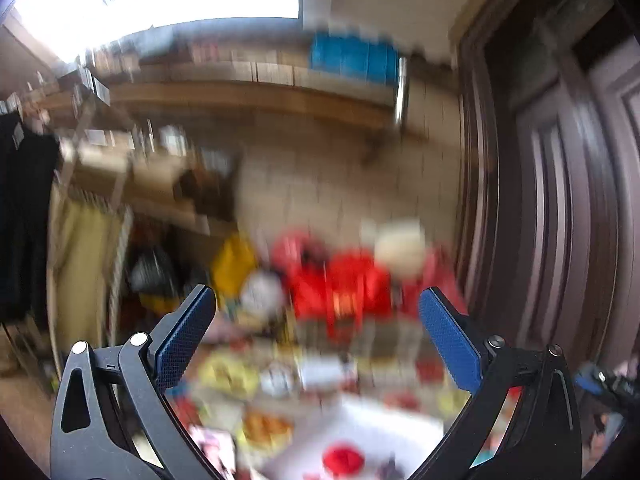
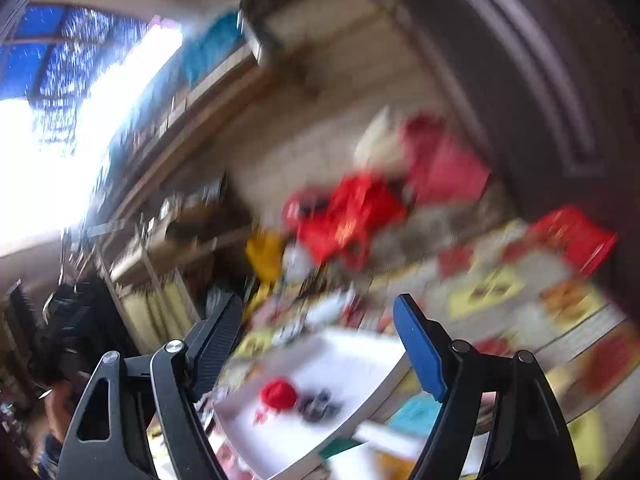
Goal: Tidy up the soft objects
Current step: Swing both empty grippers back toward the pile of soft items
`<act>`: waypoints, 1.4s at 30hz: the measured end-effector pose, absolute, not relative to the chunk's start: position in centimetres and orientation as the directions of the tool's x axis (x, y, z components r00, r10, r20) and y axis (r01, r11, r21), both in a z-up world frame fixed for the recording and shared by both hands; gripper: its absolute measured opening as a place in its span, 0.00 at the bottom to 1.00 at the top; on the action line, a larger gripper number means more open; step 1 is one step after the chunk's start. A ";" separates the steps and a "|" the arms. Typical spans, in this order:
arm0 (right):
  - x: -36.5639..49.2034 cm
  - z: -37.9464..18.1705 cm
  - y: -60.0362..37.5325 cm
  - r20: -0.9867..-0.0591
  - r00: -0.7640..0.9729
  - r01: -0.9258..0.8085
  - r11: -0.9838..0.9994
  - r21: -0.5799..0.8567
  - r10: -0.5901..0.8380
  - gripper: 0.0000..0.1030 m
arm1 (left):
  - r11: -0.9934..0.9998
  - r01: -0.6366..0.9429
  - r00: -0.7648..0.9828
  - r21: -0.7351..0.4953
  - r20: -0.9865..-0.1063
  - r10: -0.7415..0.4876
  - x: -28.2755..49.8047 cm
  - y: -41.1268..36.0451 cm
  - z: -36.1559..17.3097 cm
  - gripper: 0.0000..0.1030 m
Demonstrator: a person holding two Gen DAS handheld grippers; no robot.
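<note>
left gripper (image 1: 318,300): fingers spread wide, nothing between | right gripper (image 2: 318,308): fingers spread, nothing between | red ball (image 2: 278,394): on white tray (image 2: 360,356), at 6 o'clock between right fingers, dark clump (image 2: 318,404) just at its 3 o'clock | both views blurred

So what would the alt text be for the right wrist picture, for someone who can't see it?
A blurred fisheye view along an open, empty claw toward a white tray holding a small red soft object and a dark one. Behind lie a colourful patterned tablecloth and red bags.
</note>
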State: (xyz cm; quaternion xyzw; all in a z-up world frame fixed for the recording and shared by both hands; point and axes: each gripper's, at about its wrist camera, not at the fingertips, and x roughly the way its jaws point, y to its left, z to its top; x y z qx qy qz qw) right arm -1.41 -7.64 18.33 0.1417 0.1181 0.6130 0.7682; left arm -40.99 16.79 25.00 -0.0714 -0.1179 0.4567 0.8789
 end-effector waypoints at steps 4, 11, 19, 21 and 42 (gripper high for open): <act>-1.4 21.1 -15.1 0.144 0.378 -0.894 0.320 0.314 0.915 0.76 | 0.525 -0.828 0.449 -0.194 0.332 0.830 -44.9 12.1 31.6 1.00; -1.6 22.6 -23.5 0.289 0.587 -0.806 0.510 0.302 0.756 0.76 | 0.528 -0.827 0.380 -0.193 0.500 0.778 -48.6 6.6 40.9 1.00; -0.8 21.3 -25.3 0.248 0.651 -0.752 0.567 0.335 0.717 0.76 | 0.322 -0.947 0.257 -0.018 0.559 0.788 -46.3 7.4 40.0 1.00; 0.5 21.3 -27.3 0.243 0.653 -0.739 0.534 0.410 0.717 0.76 | 0.350 -0.933 0.262 -0.080 0.516 0.815 -46.6 8.7 40.5 1.00; 7.7 29.0 -42.6 0.183 0.970 -0.227 0.880 0.417 0.163 0.79 | 0.496 -0.826 0.231 -0.269 0.641 0.732 -64.4 -2.2 48.5 1.00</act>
